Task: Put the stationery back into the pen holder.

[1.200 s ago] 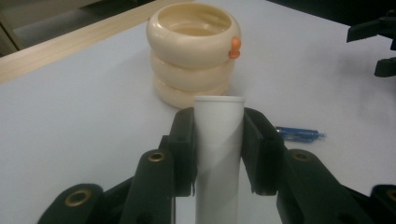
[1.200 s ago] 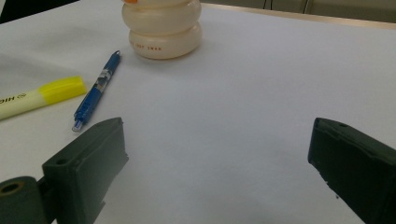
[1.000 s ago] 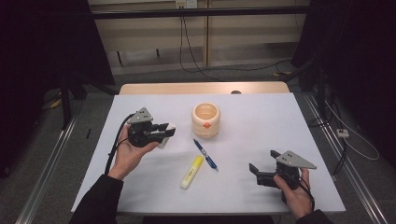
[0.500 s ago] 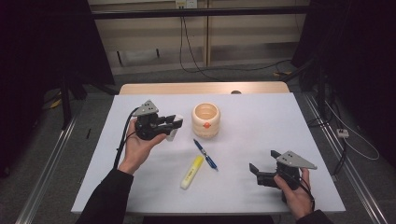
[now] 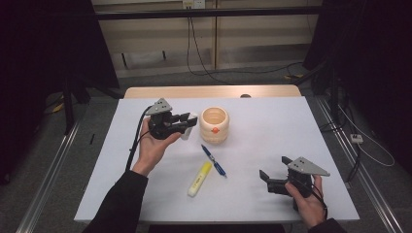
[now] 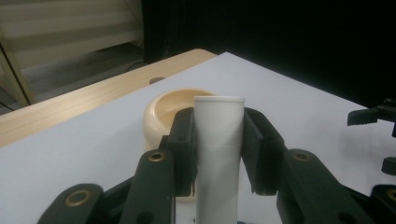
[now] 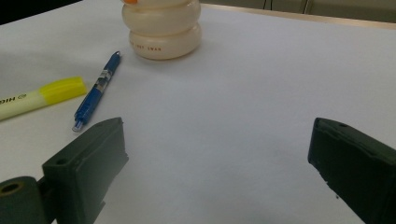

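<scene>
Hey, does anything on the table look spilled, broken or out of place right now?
Nothing stands out. The cream holder stands upright, the blue pen and yellow highlighter lie flat and intact, and the left gripper holds a white tube squarely between its jaws.

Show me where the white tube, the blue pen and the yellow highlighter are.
white tube (image 6: 219,140), left gripper view, middle of its body
blue pen (image 7: 95,93), right gripper view, its barrel
yellow highlighter (image 5: 199,179), high view, middle of its body
</scene>
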{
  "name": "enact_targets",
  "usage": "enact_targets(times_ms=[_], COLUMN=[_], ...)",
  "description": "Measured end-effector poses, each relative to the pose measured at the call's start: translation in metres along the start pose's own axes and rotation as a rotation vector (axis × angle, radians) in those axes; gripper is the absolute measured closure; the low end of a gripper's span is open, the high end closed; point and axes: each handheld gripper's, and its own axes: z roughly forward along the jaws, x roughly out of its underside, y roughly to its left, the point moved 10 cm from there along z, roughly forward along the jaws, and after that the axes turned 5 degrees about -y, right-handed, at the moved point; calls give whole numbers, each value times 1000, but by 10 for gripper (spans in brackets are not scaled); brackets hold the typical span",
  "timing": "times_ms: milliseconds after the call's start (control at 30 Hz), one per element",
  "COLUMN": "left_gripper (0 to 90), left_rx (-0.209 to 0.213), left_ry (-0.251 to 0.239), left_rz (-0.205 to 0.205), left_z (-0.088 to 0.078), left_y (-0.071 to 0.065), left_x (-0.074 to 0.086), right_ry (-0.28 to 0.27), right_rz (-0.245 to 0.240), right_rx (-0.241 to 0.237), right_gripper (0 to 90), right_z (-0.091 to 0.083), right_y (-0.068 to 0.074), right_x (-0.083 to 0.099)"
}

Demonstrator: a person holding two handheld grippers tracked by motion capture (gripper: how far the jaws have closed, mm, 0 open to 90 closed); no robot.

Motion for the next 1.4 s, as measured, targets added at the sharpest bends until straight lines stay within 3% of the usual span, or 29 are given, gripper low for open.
enact_targets(times_ms=[433,633,933,1400], left_gripper=[675,675,675,674], left_rx=[13,25,32,27], left_ry=[-41,-50,-56,-72], left_rz=[27,21,48,38], left_z=[19,29,46,65], left_y=[-4,-6,-11,-5], left_x=[-25,-31,-38,-43], right_ry=[-1,-2,-2,-1], right_rz=[1,1,1,0], right_rx=[0,0,-1,-2], right_gripper=[41,42,42,41], right_z=[0,-1,-1,-1], right_y=[0,0,0,1], right_x=[0,0,0,0])
